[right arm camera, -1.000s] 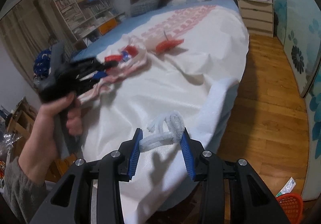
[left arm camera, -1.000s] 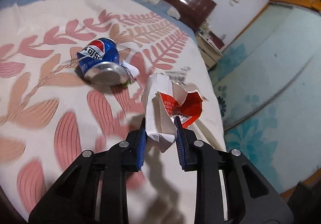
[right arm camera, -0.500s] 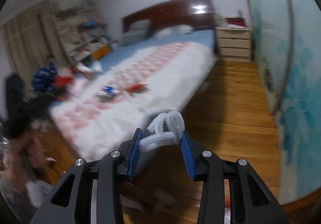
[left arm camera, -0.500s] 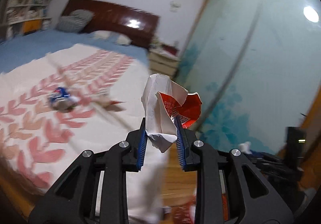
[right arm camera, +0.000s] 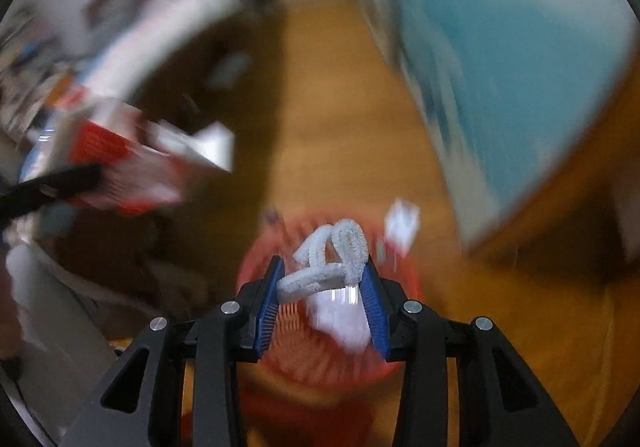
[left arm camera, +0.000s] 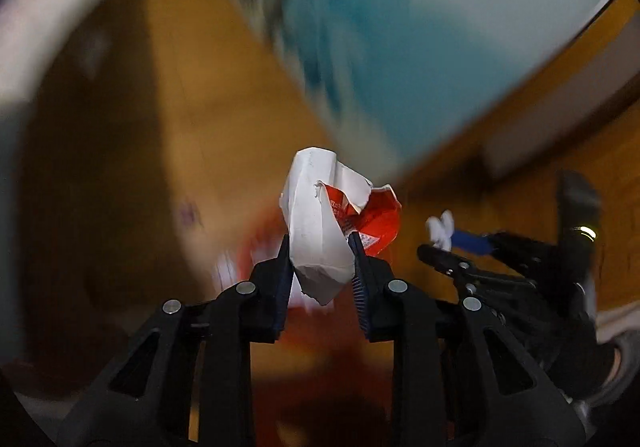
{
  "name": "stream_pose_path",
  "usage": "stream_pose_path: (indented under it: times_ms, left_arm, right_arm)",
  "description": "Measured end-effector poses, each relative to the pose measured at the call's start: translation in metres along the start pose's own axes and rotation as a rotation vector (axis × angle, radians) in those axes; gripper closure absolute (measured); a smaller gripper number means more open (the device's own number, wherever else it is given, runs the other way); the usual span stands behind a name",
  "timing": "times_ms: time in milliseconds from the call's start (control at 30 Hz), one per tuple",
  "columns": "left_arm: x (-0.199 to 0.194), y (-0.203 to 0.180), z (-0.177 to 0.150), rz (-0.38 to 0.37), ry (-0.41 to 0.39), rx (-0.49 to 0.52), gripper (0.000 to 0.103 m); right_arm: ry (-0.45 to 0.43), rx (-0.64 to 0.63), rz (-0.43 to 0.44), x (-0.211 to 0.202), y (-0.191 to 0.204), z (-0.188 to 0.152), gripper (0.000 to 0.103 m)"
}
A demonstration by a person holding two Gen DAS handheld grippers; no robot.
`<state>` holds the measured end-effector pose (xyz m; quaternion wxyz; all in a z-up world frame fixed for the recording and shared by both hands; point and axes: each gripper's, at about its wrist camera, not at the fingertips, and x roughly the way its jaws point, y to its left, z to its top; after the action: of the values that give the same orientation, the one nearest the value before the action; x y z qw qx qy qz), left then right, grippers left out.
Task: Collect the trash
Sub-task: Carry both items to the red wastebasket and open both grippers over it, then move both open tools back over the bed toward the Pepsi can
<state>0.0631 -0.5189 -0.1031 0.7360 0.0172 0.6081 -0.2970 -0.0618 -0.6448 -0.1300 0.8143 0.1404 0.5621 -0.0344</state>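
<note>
My left gripper (left arm camera: 319, 247) is shut on a crumpled white and red paper carton (left arm camera: 320, 231), held above a blurred red basket (left arm camera: 264, 247). My right gripper (right arm camera: 323, 275) is shut on a bent white fuzzy pipe cleaner (right arm camera: 336, 259), held right over the red mesh basket (right arm camera: 408, 279), which has white paper (right arm camera: 340, 319) inside. The right gripper also shows in the left wrist view (left arm camera: 444, 235) at the right, with the white pipe cleaner (left arm camera: 440, 227) in its tip. The left gripper's carton appears in the right wrist view (right arm camera: 132, 167) at the left.
A wooden floor (right arm camera: 344, 127) lies all around the basket. A teal sliding door (right arm camera: 500, 67) stands to the right. The bed edge with its white cover (right arm camera: 152, 43) is at the upper left. Both views are motion blurred.
Both grippers have swung away from the bed and tipped down toward the floor. The red basket has come into view below them. Each keeps hold of its piece of trash.
</note>
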Motion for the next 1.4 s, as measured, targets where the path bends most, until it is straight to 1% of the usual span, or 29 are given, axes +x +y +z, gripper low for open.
stream_pose_path:
  times_ms: [33, 67, 133, 167, 267, 367, 433, 500, 533, 567, 600, 633, 667, 800, 933, 1000, 1067, 1133, 1233, 1267, 1300, 1333, 1400]
  left_arm:
    - [0.021, 0.000, 0.003, -0.018, 0.065, -0.013, 0.077]
    - [0.033, 0.001, 0.005, -0.027, 0.099, -0.020, 0.077]
    - [0.046, 0.000, 0.006, -0.006, 0.123, -0.003, 0.077]
    - [0.059, -0.002, 0.004, 0.008, 0.163, 0.025, 0.077]
    - [0.081, -0.007, -0.007, 0.033, 0.253, 0.079, 0.077]
    - [0.091, -0.008, -0.010, 0.093, 0.269, 0.127, 0.077]
    - [0.094, -0.011, -0.010, 0.097, 0.287, 0.124, 0.077]
    - [0.092, -0.015, -0.011, 0.101, 0.280, 0.128, 0.075]
    - [0.091, -0.017, -0.010, 0.097, 0.272, 0.129, 0.072]
    - [0.089, -0.019, -0.008, 0.091, 0.266, 0.124, 0.070]
    - [0.087, -0.021, -0.008, 0.092, 0.263, 0.116, 0.055]
    - [0.085, -0.020, -0.008, 0.100, 0.254, 0.110, 0.038]
    - [0.085, -0.021, -0.008, 0.107, 0.249, 0.108, 0.035]
    - [0.076, -0.018, -0.006, 0.119, 0.214, 0.094, 0.035]
    - [0.061, -0.013, -0.003, 0.136, 0.152, 0.070, 0.035]
    - [0.049, -0.011, 0.000, 0.170, 0.101, 0.059, 0.035]
    - [0.033, -0.009, 0.003, 0.184, 0.040, 0.041, 0.035]
    - [0.010, -0.004, 0.007, 0.193, -0.040, 0.018, 0.035]
    - [-0.050, 0.013, 0.009, 0.208, -0.218, -0.031, 0.035]
    - [-0.071, 0.020, 0.007, 0.227, -0.272, -0.043, 0.035]
    - [-0.088, 0.026, 0.005, 0.246, -0.313, -0.051, 0.035]
    - [-0.116, 0.037, 0.000, 0.274, -0.377, -0.066, 0.035]
    - [-0.158, 0.059, -0.011, 0.314, -0.465, -0.101, 0.035]
  right_arm:
    - [0.031, 0.016, 0.001, 0.013, -0.006, -0.011, 0.064]
    - [0.047, 0.025, -0.002, 0.021, -0.010, -0.017, 0.064]
    - [0.074, 0.055, 0.002, 0.036, -0.017, -0.025, 0.064]
    - [0.073, 0.069, 0.002, 0.039, -0.017, -0.025, 0.064]
    - [0.057, 0.092, -0.005, 0.042, -0.017, -0.022, 0.064]
    - [0.052, 0.090, -0.003, 0.044, -0.012, -0.021, 0.064]
    - [0.052, 0.086, -0.003, 0.047, -0.010, -0.017, 0.064]
    - [0.045, 0.086, -0.003, 0.048, -0.009, -0.014, 0.061]
    - [0.039, 0.089, -0.003, 0.046, -0.009, -0.013, 0.059]
    - [0.033, 0.092, -0.006, 0.044, -0.011, -0.014, 0.056]
    - [0.024, 0.096, -0.013, 0.041, -0.011, -0.014, 0.047]
    - [0.020, 0.096, -0.018, 0.040, -0.012, -0.014, 0.044]
    - [0.019, 0.095, -0.023, 0.038, -0.012, -0.014, 0.044]
    - [0.010, 0.090, -0.031, 0.031, -0.008, -0.010, 0.045]
    - [-0.008, 0.081, -0.033, 0.022, 0.001, -0.002, 0.045]
    - [-0.026, 0.074, -0.032, 0.012, 0.008, 0.005, 0.045]
    - [-0.057, 0.049, -0.022, -0.001, 0.018, 0.016, 0.045]
    - [-0.100, 0.020, -0.011, -0.018, 0.031, 0.027, 0.045]
    - [-0.200, -0.087, -0.033, -0.050, 0.067, 0.046, 0.045]
    - [-0.263, -0.153, -0.047, -0.067, 0.088, 0.052, 0.045]
    - [-0.303, -0.193, -0.042, -0.078, 0.104, 0.057, 0.045]
    - [-0.337, -0.223, -0.027, -0.088, 0.119, 0.063, 0.044]
    - [-0.396, -0.273, 0.021, -0.107, 0.159, 0.076, 0.044]
